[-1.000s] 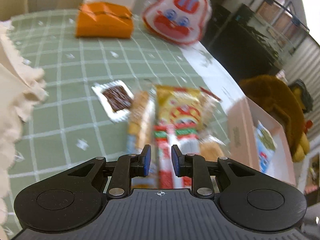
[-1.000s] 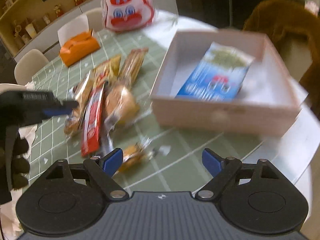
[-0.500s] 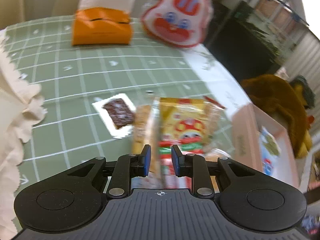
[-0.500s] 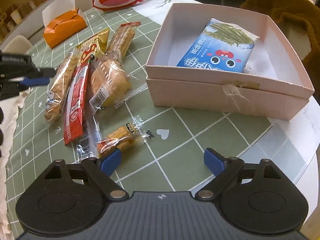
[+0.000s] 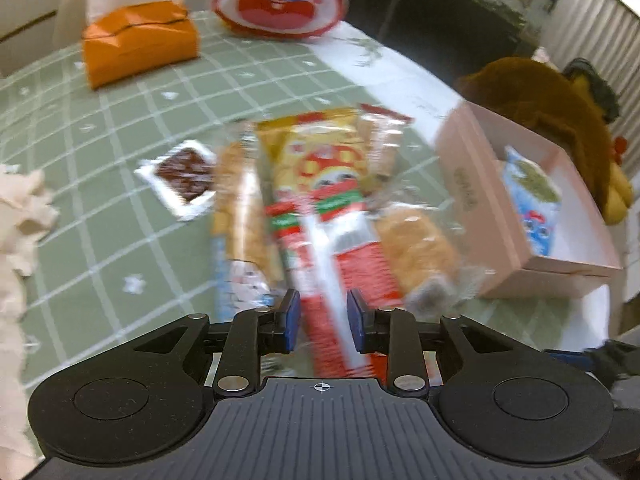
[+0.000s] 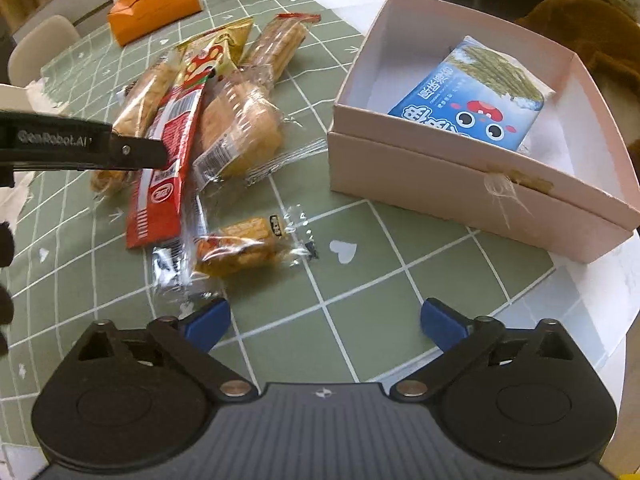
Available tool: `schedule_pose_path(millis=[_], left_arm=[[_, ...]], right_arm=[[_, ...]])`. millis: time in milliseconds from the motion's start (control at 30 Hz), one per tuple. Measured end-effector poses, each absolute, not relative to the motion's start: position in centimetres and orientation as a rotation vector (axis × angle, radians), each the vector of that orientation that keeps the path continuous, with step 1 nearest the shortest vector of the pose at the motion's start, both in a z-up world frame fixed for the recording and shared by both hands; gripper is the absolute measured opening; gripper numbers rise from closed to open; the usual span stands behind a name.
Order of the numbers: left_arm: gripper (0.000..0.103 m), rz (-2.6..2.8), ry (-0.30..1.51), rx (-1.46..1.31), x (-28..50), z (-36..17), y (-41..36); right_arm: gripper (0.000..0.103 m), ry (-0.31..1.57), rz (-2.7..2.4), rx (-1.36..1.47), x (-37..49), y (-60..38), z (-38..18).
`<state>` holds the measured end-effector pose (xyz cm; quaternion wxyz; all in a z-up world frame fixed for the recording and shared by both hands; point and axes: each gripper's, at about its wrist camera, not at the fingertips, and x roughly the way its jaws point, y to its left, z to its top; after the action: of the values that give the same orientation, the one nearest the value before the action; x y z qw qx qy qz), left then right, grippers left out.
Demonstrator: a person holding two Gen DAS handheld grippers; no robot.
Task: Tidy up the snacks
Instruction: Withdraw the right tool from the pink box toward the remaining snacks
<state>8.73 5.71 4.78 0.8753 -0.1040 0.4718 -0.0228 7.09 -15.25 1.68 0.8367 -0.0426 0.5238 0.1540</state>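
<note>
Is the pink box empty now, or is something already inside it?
Not empty. The open pink box holds one blue snack packet, lying flat inside; the other snacks lie outside on the table.

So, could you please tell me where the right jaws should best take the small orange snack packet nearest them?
Probably across the small orange snack packet at its middle, from above: it lies flat, lengthwise left to right, with flimsy crimped ends.

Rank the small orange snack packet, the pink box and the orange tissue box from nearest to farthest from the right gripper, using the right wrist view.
1. Small orange snack packet, just ahead of the right gripper, toward its left.
2. Pink box, farther ahead on the right.
3. Orange tissue box, far back on the left.
</note>
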Motion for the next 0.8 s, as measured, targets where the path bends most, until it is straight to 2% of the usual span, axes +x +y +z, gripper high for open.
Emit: schedule_pose_path(millis=[200, 333, 433, 600, 800], left_arm=[[0.030, -0.016, 0.993, -0.325, 7.9, 6.2, 8.5], [0.030, -0.092, 1.026, -0.431, 7.0, 6.8, 7.9], [0.030, -0.133, 1.081, -0.512, 6.5, 6.1, 6.7], [0.029, -0.169, 1.134, -0.522, 6.7, 4.2, 3.8], [0.024, -0.032, 1.029, -0.361, 9.2, 4.5, 3.6]], right_arm=[[0.084, 0.987, 0.376, -0.013, 6.4, -14.9, 4.1], [0.072, 0.985, 0.356, 0.019, 8.1, -14.1, 4.2], [0.056, 1.033, 0.335, 0.001, 8.9, -13.9, 3.3], [0.055, 1.029, 0.283, -0.079, 7.4, -15.5, 2.5], [0.055, 1.028, 0.238, -0.045, 6.3, -17.8, 2.4]])
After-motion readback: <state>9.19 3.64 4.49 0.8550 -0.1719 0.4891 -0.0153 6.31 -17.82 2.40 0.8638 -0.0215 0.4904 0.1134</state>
